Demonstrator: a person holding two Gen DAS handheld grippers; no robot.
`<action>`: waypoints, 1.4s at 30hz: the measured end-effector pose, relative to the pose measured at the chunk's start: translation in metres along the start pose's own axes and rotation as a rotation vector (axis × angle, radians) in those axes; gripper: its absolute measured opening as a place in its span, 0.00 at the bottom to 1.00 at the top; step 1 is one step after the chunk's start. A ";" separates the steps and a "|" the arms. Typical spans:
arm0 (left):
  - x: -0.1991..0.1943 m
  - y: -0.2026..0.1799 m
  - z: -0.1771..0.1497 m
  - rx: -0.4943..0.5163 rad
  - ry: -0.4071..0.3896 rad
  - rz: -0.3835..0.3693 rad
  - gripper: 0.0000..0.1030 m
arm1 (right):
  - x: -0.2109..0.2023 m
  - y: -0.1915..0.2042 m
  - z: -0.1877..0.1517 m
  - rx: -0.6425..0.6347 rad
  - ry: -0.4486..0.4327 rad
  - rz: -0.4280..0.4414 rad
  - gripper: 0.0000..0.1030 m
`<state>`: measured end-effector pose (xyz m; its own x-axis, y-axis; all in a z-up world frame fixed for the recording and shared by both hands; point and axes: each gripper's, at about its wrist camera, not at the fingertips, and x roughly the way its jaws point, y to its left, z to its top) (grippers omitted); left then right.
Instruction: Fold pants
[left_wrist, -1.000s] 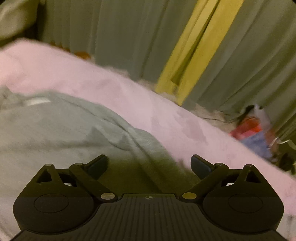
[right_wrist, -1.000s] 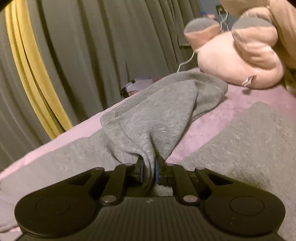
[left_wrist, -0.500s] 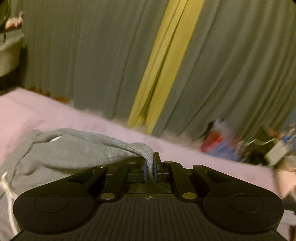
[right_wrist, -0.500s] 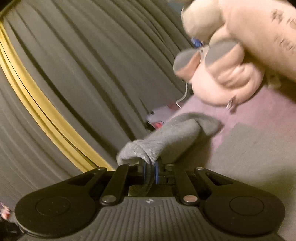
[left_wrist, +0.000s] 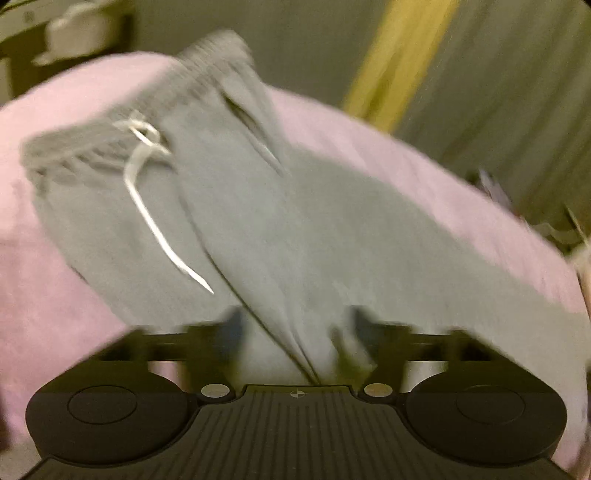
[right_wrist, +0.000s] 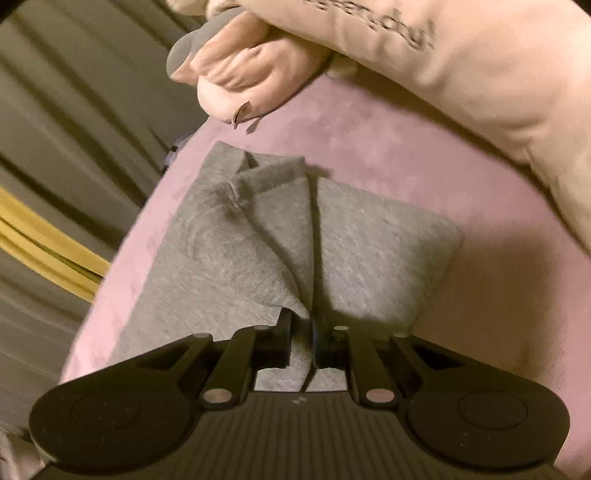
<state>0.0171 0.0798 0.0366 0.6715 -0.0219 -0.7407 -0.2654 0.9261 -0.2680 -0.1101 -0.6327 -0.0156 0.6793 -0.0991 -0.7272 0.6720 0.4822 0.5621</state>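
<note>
On the pink bed (left_wrist: 424, 177) lie the grey sweatpants (left_wrist: 280, 229), waistband and white drawstring (left_wrist: 147, 192) at the far end in the blurred left wrist view, where the left tongs (left_wrist: 295, 328) stand released over the cloth. Across the bed, the right tongs (right_wrist: 303, 328) are clenched on a pinched ridge of the sweatpants (right_wrist: 258, 240), near a pink plush toy (right_wrist: 424, 55) by the curtain (right_wrist: 55, 110).

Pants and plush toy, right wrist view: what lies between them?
Only bare pink blanket lies between the pants and the plush toy; the right wrist view shows them apart.
</note>
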 end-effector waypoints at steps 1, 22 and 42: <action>-0.003 0.007 0.010 -0.012 -0.037 0.012 0.86 | 0.000 0.001 -0.003 -0.011 -0.002 -0.006 0.12; 0.026 0.027 0.107 0.189 -0.191 0.375 0.12 | 0.007 0.022 -0.026 -0.113 -0.085 -0.097 0.19; 0.022 0.116 0.049 -0.161 -0.124 0.265 0.77 | -0.007 0.022 -0.010 -0.030 -0.093 -0.041 0.72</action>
<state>0.0351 0.2049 0.0192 0.6409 0.2674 -0.7195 -0.5418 0.8216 -0.1772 -0.1033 -0.6128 -0.0016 0.6767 -0.1991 -0.7088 0.6916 0.5021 0.5192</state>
